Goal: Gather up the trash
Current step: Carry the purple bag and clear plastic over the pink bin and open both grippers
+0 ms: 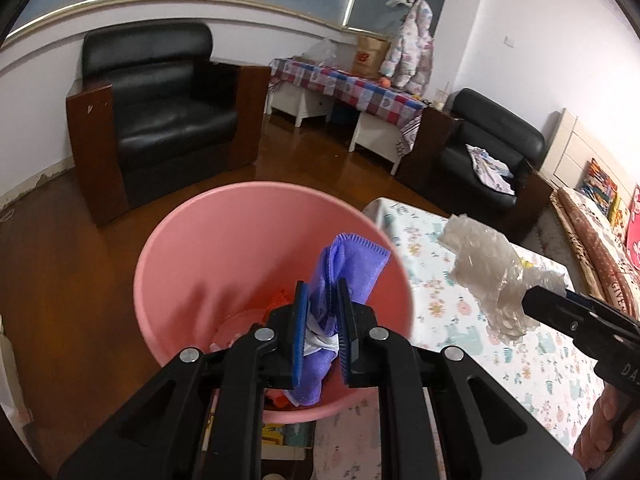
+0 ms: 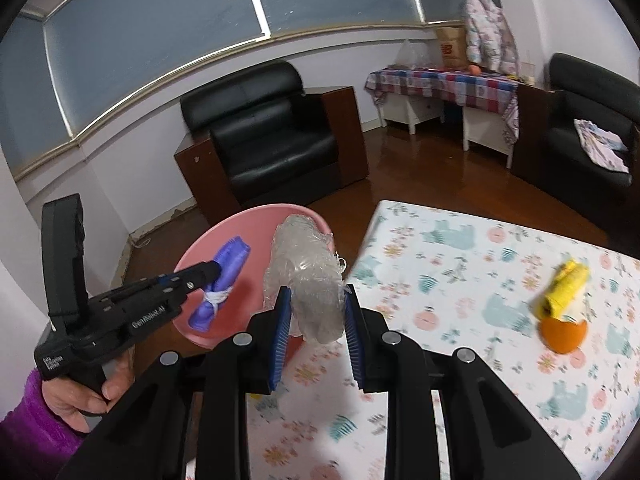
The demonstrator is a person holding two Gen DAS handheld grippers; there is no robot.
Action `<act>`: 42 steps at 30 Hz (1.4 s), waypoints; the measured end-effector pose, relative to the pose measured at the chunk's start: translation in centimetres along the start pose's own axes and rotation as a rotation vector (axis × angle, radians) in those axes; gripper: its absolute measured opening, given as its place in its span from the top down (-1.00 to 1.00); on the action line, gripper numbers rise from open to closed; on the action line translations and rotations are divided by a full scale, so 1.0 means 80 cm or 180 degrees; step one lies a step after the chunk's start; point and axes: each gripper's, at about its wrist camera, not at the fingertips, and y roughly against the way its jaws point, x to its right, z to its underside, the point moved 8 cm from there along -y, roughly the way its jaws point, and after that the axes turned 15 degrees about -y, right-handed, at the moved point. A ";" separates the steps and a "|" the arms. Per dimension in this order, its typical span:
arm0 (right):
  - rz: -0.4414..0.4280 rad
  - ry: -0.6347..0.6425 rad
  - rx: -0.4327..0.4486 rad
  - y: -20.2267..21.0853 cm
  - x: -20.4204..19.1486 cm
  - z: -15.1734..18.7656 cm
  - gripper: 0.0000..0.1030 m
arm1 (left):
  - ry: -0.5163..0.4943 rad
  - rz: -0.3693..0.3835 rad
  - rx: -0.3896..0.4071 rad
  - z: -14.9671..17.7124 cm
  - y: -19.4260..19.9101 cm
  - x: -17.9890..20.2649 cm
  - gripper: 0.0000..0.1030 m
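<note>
My left gripper is shut on a purple cloth tied with a white band and holds it over the pink bin. The same cloth and bin show in the right wrist view. My right gripper is shut on a crumpled clear plastic wad, held at the bin's right rim by the table edge. The wad also shows in the left wrist view. Red and pale scraps lie at the bin's bottom.
A table with a floral cloth stands right of the bin and carries a yellow wrapper on an orange peel. Black armchairs and a side table with a checked cloth stand beyond on the wooden floor.
</note>
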 end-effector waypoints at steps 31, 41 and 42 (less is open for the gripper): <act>0.0060 0.0263 -0.0226 -0.096 -0.059 0.005 0.50 | 0.0207 -0.0131 -0.0188 0.019 -0.021 -0.032 0.62; 0.0094 0.0258 -0.0244 -0.109 -0.059 0.007 0.49 | 0.0262 -0.0107 -0.0139 0.021 -0.019 -0.036 0.33; 0.0092 0.0253 -0.0245 -0.110 -0.058 0.006 0.49 | 0.0270 -0.0109 -0.0138 0.020 -0.019 -0.037 0.33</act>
